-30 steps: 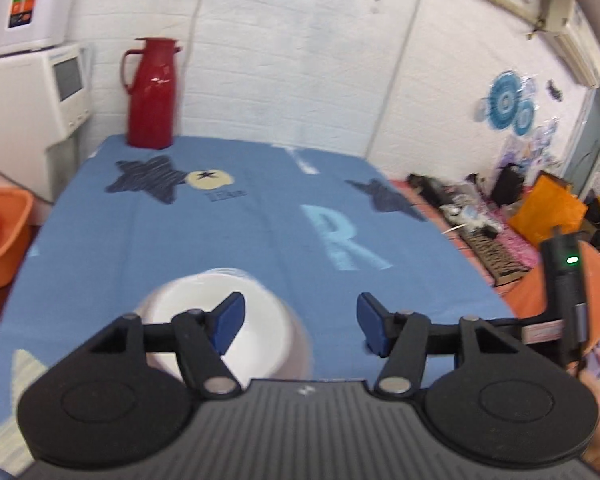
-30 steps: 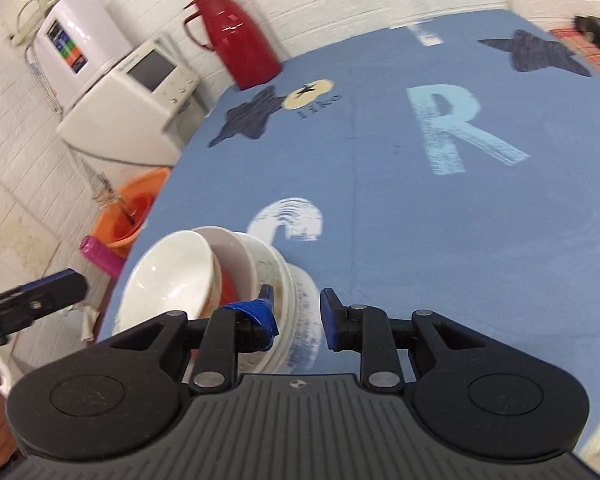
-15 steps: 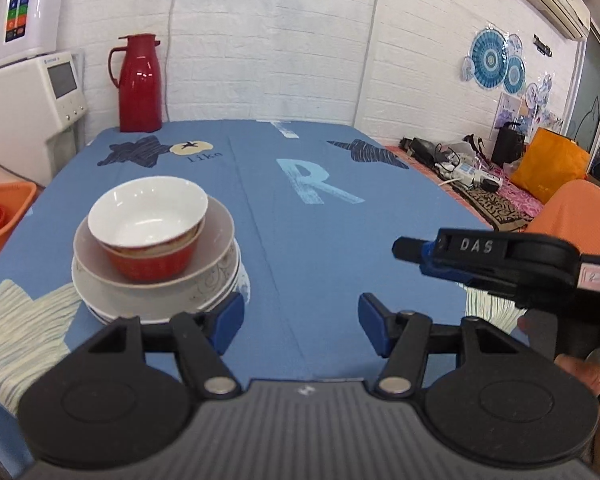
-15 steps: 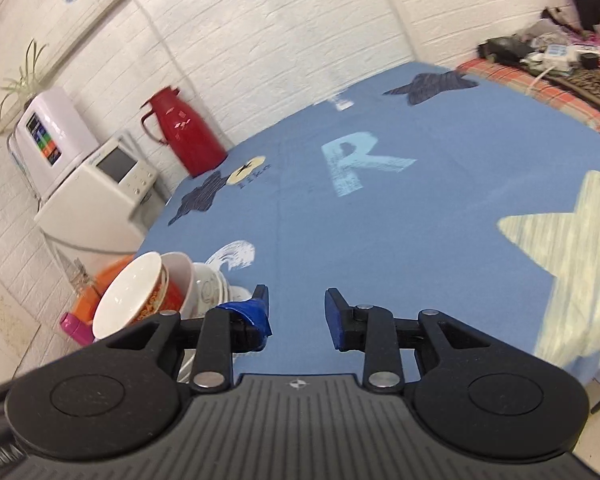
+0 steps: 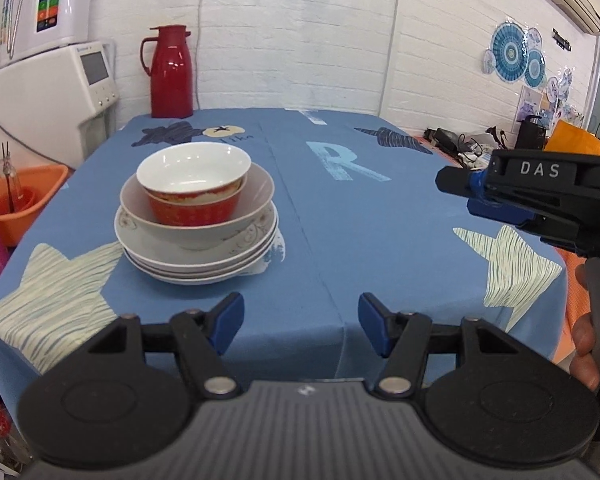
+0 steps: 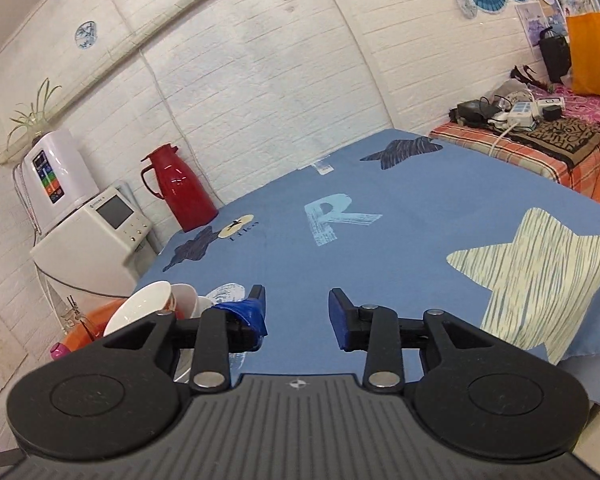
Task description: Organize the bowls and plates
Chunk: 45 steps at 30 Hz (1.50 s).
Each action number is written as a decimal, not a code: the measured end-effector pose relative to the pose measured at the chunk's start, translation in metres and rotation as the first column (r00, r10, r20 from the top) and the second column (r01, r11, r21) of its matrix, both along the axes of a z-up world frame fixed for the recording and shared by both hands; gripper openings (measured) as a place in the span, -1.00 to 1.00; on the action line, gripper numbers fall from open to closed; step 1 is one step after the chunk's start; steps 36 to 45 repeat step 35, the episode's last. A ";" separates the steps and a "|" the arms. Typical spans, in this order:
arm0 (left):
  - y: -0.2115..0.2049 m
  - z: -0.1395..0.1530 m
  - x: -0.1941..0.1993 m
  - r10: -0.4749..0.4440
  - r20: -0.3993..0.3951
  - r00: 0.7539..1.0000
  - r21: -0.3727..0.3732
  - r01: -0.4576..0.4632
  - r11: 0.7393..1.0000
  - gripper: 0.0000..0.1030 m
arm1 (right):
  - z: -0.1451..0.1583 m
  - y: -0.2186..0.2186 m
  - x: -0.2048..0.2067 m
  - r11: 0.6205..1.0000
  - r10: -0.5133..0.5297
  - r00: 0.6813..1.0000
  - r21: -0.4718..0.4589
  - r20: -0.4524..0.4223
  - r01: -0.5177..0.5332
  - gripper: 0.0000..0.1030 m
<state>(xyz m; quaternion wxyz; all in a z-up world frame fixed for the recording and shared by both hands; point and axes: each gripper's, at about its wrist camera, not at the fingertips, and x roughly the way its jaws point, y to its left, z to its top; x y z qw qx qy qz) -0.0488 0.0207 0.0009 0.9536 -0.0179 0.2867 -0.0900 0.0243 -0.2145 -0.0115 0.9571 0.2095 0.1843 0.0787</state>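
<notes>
The blue star-print tablecloth (image 5: 380, 220) covers the table, a red thermos jug (image 5: 171, 72) upright at its far edge. On its near left sits the stack: shallow plates (image 5: 197, 264), a wide pale bowl (image 5: 203, 232), then a red-and-white bowl (image 5: 193, 188), all mouth-up, stacked vertically. The left gripper (image 5: 300, 322) and right gripper (image 6: 295, 314) both hover released, holding nothing

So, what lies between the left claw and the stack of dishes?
Only bare blue cloth separates the left claw from the stack, in the left wrist view.
</notes>
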 end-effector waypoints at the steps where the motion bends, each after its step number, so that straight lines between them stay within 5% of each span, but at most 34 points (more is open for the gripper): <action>1: 0.000 0.001 -0.001 0.005 0.006 1.000 0.003 -0.005 1.000 0.18 | 0.001 0.003 -0.001 1.000 0.010 1.000 -0.003 0.005 -0.010 -0.64; 26: -0.011 0.001 -0.002 0.041 0.021 0.999 0.084 -0.042 0.996 0.18 | -0.006 0.013 -0.006 0.997 0.057 0.998 -0.045 -0.041 -0.059 -0.58; 45: -0.007 0.001 -0.004 0.053 0.039 0.998 0.061 -0.055 0.997 0.18 | -0.009 0.015 -0.003 0.998 0.053 0.997 -0.043 -0.059 -0.056 -0.57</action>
